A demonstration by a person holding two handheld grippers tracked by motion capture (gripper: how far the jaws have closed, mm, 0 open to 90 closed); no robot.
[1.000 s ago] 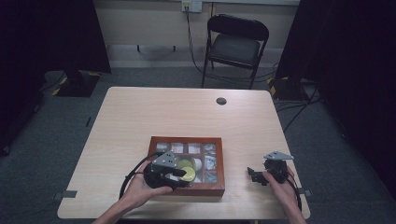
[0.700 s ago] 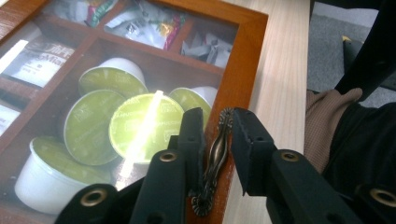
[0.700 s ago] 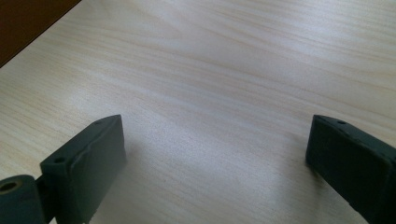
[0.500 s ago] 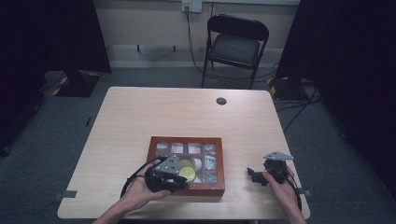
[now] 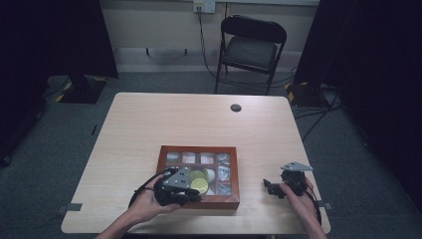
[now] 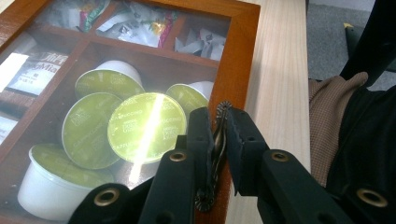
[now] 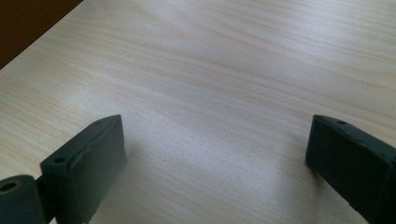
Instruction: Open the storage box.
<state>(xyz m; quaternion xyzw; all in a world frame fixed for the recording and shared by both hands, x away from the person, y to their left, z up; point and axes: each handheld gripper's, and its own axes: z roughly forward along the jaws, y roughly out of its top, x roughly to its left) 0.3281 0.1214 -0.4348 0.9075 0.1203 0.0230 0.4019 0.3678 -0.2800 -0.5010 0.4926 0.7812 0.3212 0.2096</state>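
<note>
Left gripper: jaws have just been closing and now pinch the small metal clasp on the near rim of the wooden box.
Right gripper: released, jaws spread wide over bare table, near its near right corner.
Box: sits by the table's near edge, glass lid down.
Inside: green-topped capsules, packets behind them.
</note>
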